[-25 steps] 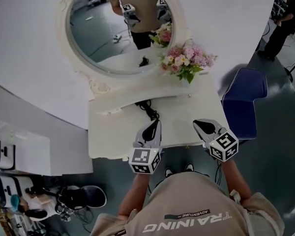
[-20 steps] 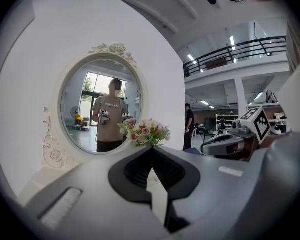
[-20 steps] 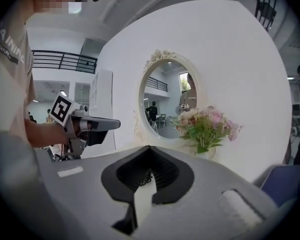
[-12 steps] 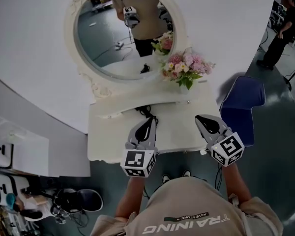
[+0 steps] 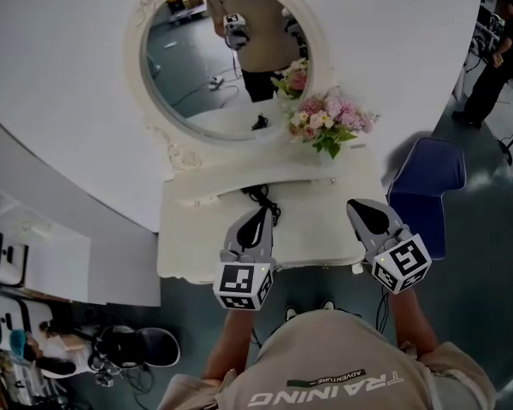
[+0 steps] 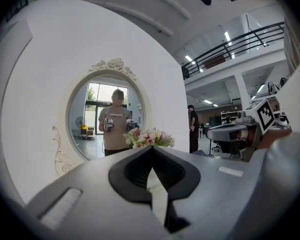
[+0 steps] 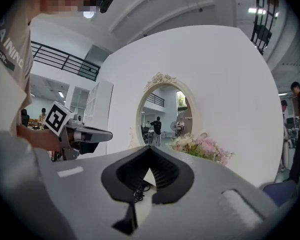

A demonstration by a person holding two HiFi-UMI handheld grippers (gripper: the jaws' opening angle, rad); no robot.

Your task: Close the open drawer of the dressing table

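Item: dressing table (image 5: 188,246), white, set against a curved white wall. Oval mirror (image 5: 205,67) with scrolled frame at the back edge. Flowers (image 5: 329,118), pink and cream, at the back right corner. Black cable (image 5: 261,196), coiled, mid-surface toward the back. Blue chair (image 5: 427,186) on the floor just off the right edge. Drawer: by the task it sits under the top along the front edge, but the head view looks steeply down on the top and both gripper views look over it toward the mirror, so its front and how far it stands out cannot be made out. Left gripper (image 5: 262,213): above the front half of the surface, left of centre, jaws narrow with tips meeting, holding nothing. Right gripper (image 5: 360,205): above the front right corner, jaws likewise tip to tip and empty; the cable seen through its gap lies on the surface beyond, not in its grasp. Step in hand, as judged: approach, with both tools poised over the front edge and no contact with the drawer. Next move calls for: lowering one or both tools below the front edge, setting the closed tips flat against the drawer front, and pushing straight toward the wall, evenly so it does not skew.
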